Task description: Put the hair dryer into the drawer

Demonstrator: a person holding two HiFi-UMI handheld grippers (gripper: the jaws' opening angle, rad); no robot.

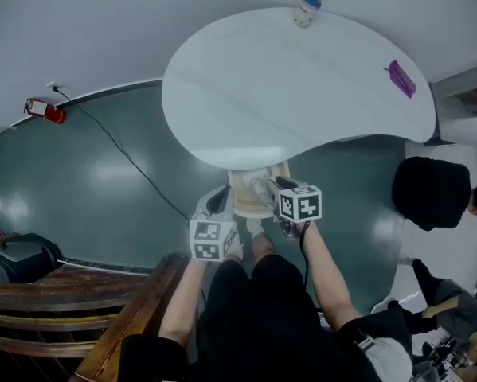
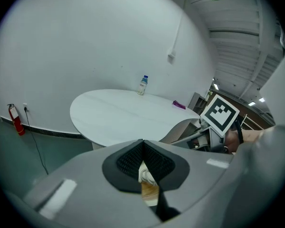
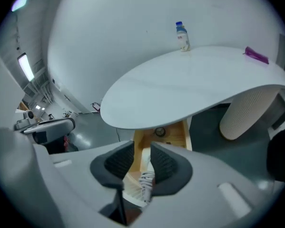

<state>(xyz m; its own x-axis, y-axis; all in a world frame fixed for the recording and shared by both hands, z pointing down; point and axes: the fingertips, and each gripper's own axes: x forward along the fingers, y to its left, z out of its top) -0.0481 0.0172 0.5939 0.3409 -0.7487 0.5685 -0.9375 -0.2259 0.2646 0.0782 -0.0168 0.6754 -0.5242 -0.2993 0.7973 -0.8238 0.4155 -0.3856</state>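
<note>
White hair dryer (image 3: pixel 142 161), coiled cord (image 3: pixel 147 182), in wooden drawer (image 3: pixel 185 134); left gripper (image 2: pixel 143 144) clenched empty; right gripper (image 3: pixel 141 149) released

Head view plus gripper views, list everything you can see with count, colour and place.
table: one, white, centre
bottle: one, blue cap, table's far edge
purple item: one, table's right side
drawer: one, wooden, open under table
hair dryer: one, white, inside drawer
fire extinguisher: one, red, left wall
cable: one, black, on floor
person in black: one, right side
left gripper: one, grey, shut, above drawer
right gripper: one, grey, open, above drawer
</note>
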